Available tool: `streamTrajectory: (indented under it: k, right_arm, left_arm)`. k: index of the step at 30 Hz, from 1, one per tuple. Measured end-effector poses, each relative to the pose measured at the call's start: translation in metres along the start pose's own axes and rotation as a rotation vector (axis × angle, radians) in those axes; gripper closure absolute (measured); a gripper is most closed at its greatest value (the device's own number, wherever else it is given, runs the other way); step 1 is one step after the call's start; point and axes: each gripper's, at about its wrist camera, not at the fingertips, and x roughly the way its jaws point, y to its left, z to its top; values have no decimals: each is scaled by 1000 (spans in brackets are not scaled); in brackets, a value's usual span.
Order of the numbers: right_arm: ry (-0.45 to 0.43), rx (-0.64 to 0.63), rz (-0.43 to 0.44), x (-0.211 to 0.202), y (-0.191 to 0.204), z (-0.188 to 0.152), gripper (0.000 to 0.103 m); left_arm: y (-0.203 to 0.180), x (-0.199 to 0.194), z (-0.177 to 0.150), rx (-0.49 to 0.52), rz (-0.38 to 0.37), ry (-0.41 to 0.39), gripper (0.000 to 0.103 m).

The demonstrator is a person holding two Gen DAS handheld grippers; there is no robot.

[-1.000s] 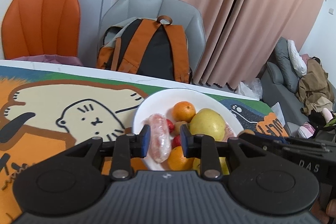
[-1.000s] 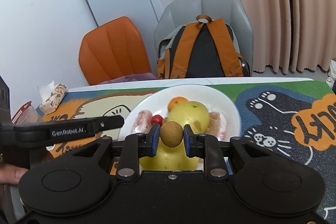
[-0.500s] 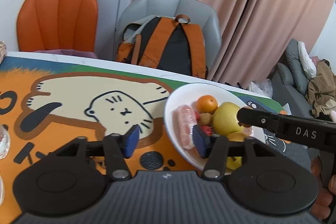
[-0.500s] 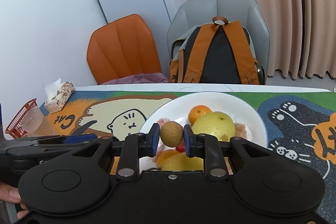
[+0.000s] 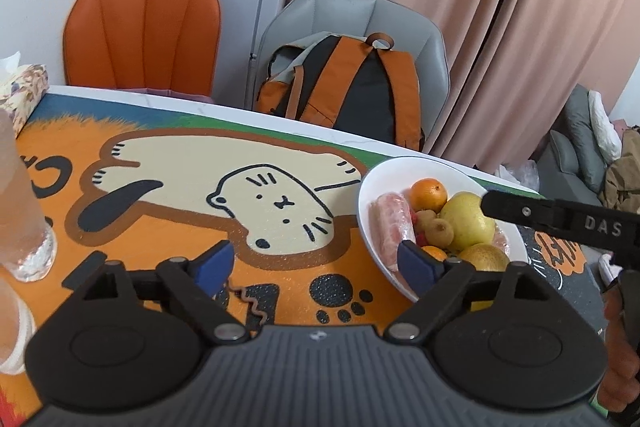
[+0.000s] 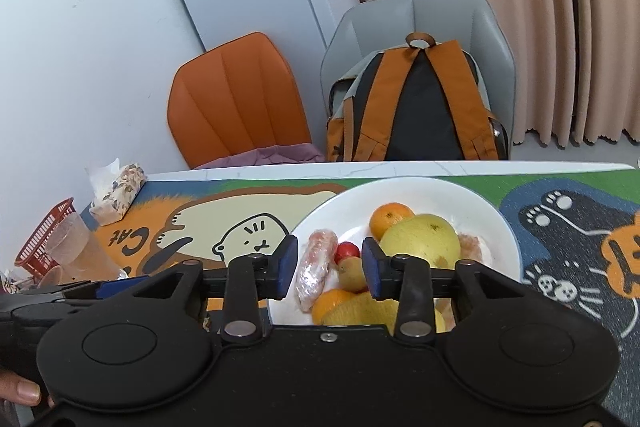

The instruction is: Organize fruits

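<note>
Plate (image 6: 496, 223) glossy white, looks ceramic. Mat (image 5: 168, 163) on the counter matt, grainy printed fabric. Wrapped fruit (image 6: 314, 269) in shiny clear plastic film. Orange (image 5: 429, 193) dimpled, pear (image 5: 468, 219) smooth and dull. Left gripper (image 5: 316, 261) matt black plastic with ribbed top, metal rivets, blue rubbery pads (image 5: 416, 265). Glass (image 5: 20, 211) frosted. Curtain (image 5: 460, 7) soft cloth.
</note>
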Motion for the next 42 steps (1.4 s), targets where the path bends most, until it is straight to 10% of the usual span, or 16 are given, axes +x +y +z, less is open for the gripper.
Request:
streamTrajectory:
  k: [42]
  right_arm:
    - [-123,-8,-75,-146,5,-56,3]
  left_arm:
    - [-47,-122,-42,132,-41,-103,3]
